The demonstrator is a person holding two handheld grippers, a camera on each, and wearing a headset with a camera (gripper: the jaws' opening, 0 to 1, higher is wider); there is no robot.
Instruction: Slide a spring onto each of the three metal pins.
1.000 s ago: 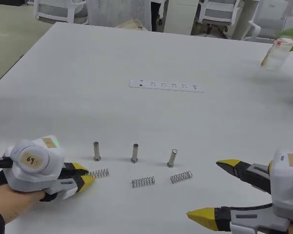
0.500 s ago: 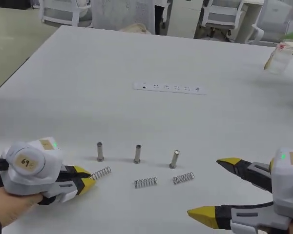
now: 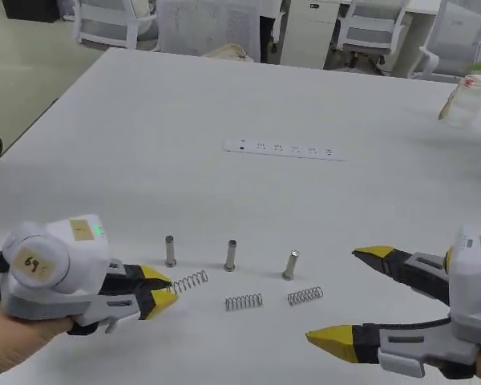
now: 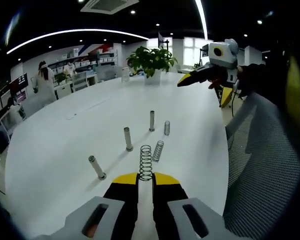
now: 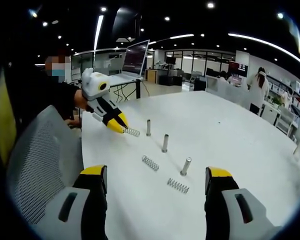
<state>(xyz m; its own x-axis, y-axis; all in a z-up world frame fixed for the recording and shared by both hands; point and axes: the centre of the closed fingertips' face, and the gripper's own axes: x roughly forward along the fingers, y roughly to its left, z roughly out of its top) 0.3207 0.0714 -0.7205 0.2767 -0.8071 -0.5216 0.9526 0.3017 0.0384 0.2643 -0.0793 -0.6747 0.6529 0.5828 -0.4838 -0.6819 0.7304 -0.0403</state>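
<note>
Left claw [image 3: 168, 289] pressed together on the near end of the left spring [image 3: 191, 281], pinching it by the last coils. Big change from a second ago: then lying flat on the tabletop [image 3: 144, 160] just off the yellow tips, now caught and angled, sticking out slantwise ahead of the claw and carried a little toward the middle. Far end clear of the surface or dragging: cannot tell.

Just beyond it, the left pin [image 3: 170, 250], upright and bare, near the spring's free end but not in line with it. Further along the row, the middle pin [image 3: 230, 255] and the right pin [image 3: 290, 264], both upright, both bare too. In front of those, the middle spring [image 3: 244, 301] and the right spring [image 3: 305, 296], lying flat and apart from the pins, same as before.

Off to the other side, the right claw [image 3: 330, 295], spread wide, holding nothing, hovering well apart from the row, much in the same spot as a second ago.

Meaning for the job: first pick-up apparently done, threading not yet begun, none of three on. Next up, by the look of it: tipping the coil upright, lining its open end over the left pin's head, lowering. Worth watching: a floppy coil held by one end, easy to snag on the pin's top or to tip the pin over.
</note>
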